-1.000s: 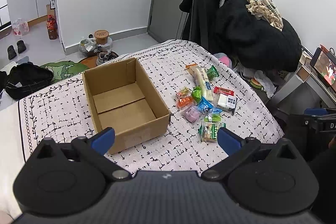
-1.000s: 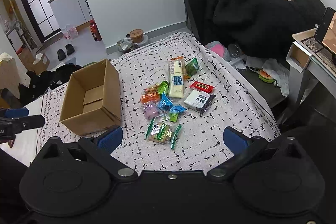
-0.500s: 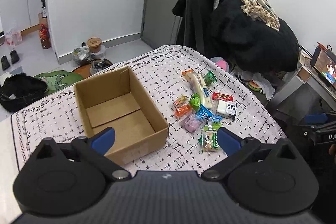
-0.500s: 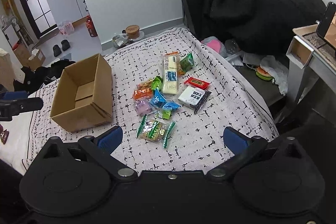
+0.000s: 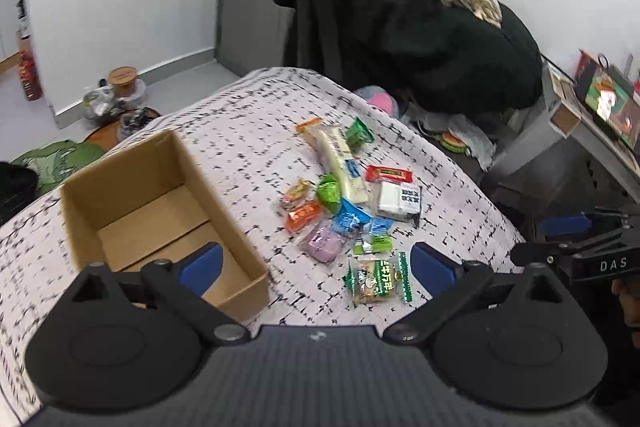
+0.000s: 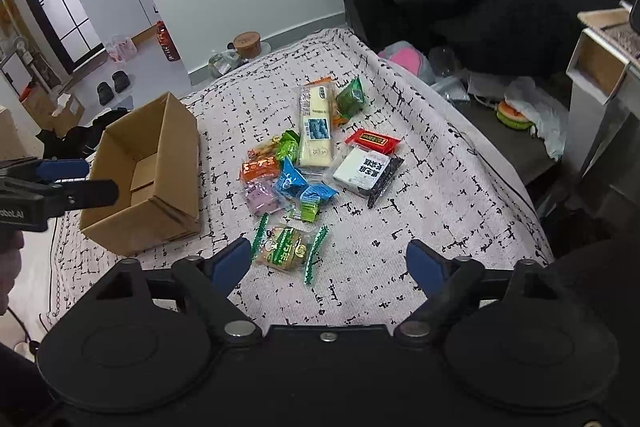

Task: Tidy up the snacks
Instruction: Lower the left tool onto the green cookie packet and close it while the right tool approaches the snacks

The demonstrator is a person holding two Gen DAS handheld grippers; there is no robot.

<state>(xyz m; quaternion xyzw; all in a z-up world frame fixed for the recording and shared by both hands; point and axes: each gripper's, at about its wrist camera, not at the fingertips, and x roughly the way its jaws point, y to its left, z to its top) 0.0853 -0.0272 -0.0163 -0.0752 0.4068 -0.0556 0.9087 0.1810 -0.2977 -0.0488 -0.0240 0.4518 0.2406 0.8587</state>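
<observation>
Bed [image 6: 460, 187]: covered in a pale cloth with black dash marks, fills the centre of both views and carries all items below.

Cardboard box [image 5: 160, 219]: open-topped, nothing visible inside; centre left of the left wrist view, left of centre in the right wrist view [image 6: 148, 171]. It stands apart from the snacks, on their left.

Snacks [image 6: 312, 163]: a loose cluster at frame centre in the right wrist view, right of centre in the left wrist view [image 5: 352, 203]. Largest is a long pale packet [image 6: 316, 131] at the upper end of the cluster. A white and black packet [image 6: 366, 171] lies at the right side, a red packet [image 6: 372, 141] just above it. A green-edged biscuit packet [image 6: 286, 247] lies lowest in frame, a little apart from the rest. Blue, orange, purple and green small packets overlap in between.

Left gripper [image 5: 316, 265]: fingers spread wide, nothing between them, lower frame, above the bed between the box and the snacks.

Right gripper [image 6: 328, 263]: fingers spread wide, nothing held; the biscuit packet sits just above its left finger in frame.
</observation>
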